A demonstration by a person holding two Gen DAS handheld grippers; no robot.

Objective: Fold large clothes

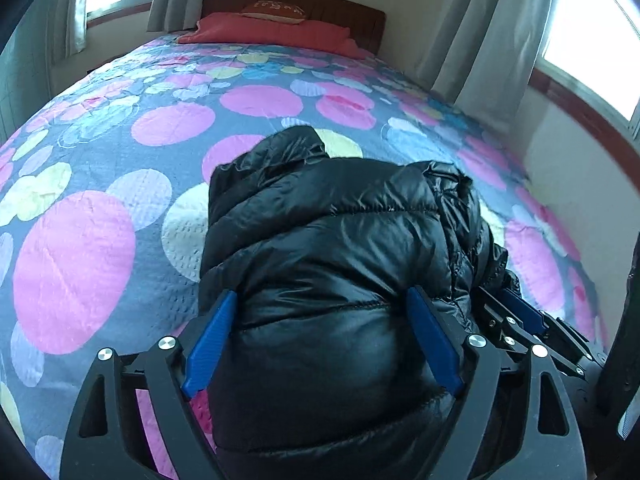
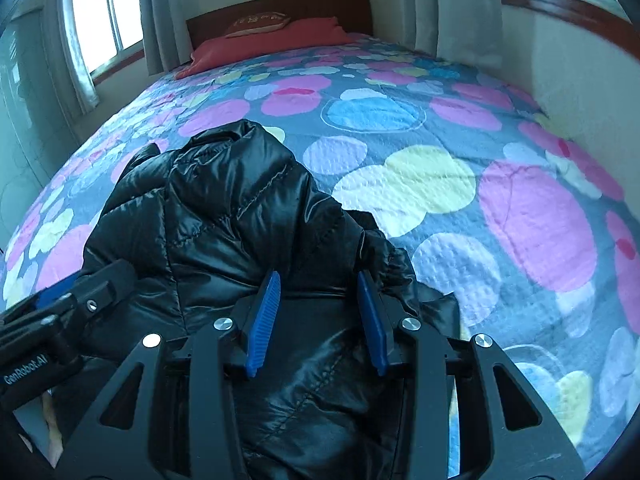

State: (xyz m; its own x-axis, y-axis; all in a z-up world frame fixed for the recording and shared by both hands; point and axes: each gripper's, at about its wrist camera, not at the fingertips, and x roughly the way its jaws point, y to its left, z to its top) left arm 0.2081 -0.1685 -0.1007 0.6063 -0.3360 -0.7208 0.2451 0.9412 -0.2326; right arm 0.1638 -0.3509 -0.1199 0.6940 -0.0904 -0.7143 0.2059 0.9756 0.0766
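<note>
**Black puffer bunched between both tongs on the bed**

While the black puffer jacket [image 1: 332, 264] sits folded into a thick bundle on the spotted bedspread [image 1: 80, 240], you've got both tongs at its near edge. Your left gripper [image 1: 324, 304] is spread wide, blue pads on either side of the padded bulk, with the fabric bulging between them. Your right gripper [image 2: 320, 284] sits narrower, its blue fingers [image 2: 264, 312] flanking a fold of the shiny fabric; whether they actually pinch it, I cannot tell. Each tong shows up beside the other, close together. Far ahead of the fingers, a red pillow [image 2: 268, 44] lies against the wooden headboard [image 2: 280, 8], with curtains [image 1: 476, 28] on both sides.
</note>
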